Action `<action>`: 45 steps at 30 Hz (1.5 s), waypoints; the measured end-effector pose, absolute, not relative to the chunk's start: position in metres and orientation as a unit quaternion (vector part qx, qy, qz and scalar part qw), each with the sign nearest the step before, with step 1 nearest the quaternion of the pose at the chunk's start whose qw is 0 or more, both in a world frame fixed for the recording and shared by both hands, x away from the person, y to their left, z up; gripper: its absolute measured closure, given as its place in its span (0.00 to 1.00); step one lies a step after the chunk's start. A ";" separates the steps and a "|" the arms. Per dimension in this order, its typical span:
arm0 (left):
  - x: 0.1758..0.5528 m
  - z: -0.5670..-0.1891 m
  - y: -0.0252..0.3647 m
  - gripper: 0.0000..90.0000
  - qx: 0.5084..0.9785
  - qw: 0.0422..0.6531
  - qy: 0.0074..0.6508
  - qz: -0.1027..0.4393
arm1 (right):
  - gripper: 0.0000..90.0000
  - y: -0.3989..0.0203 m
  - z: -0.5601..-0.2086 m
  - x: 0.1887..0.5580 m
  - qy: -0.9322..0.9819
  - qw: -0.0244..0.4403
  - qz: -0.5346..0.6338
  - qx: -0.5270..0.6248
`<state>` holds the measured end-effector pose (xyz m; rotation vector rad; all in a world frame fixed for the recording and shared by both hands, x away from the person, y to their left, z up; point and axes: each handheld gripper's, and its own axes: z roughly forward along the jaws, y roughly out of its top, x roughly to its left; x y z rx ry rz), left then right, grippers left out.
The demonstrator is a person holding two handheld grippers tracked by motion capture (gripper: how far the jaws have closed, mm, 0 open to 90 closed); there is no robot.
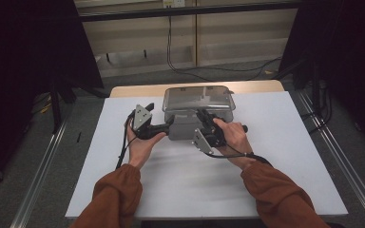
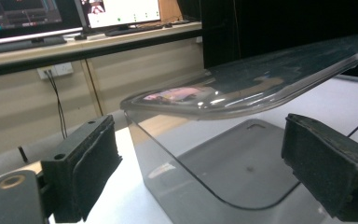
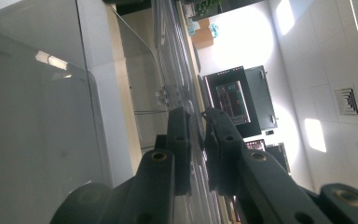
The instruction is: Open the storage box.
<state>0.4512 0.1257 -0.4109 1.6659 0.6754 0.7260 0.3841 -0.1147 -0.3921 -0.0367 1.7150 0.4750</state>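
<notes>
With my right gripper (image 1: pixel 203 117) clamped on the lid (image 1: pixel 197 97) of the clear box (image 1: pixel 185 127) at the bench's far edge, I'd bring my left gripper (image 1: pixel 171 121), jaws apart, squarely onto the box wall to steady it.

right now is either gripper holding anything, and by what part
The right gripper is shut on the near rim of the clear lid of the plastic box. The left gripper is open beside the box, holding nothing.
</notes>
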 end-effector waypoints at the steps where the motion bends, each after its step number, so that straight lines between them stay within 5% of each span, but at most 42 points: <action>1: 0.452 -0.411 0.126 0.12 0.708 0.564 0.287 0.312 | 0.89 -0.115 -0.392 0.384 0.749 0.629 0.207 -0.016; 7: 0.455 -0.415 0.124 0.15 0.703 0.567 0.296 0.312 | 0.88 -0.115 -0.395 0.383 0.752 0.624 0.213 -0.010; 12: 0.453 -0.414 0.123 0.28 0.709 0.562 0.276 0.323 | 0.88 -0.114 -0.399 0.381 0.755 0.620 0.213 -0.006; 27: 0.455 -0.418 0.115 0.47 0.714 0.562 0.256 0.329 | 0.83 -0.119 -0.400 0.383 0.761 0.599 0.248 0.021; 37: 0.455 -0.419 0.112 0.47 0.713 0.558 0.261 0.337 | 0.67 -0.139 -0.403 0.386 0.768 0.563 0.296 0.083; 45: 0.456 -0.418 0.112 0.48 0.707 0.562 0.266 0.336 | 0.36 -0.156 -0.406 0.390 0.766 0.521 0.342 0.158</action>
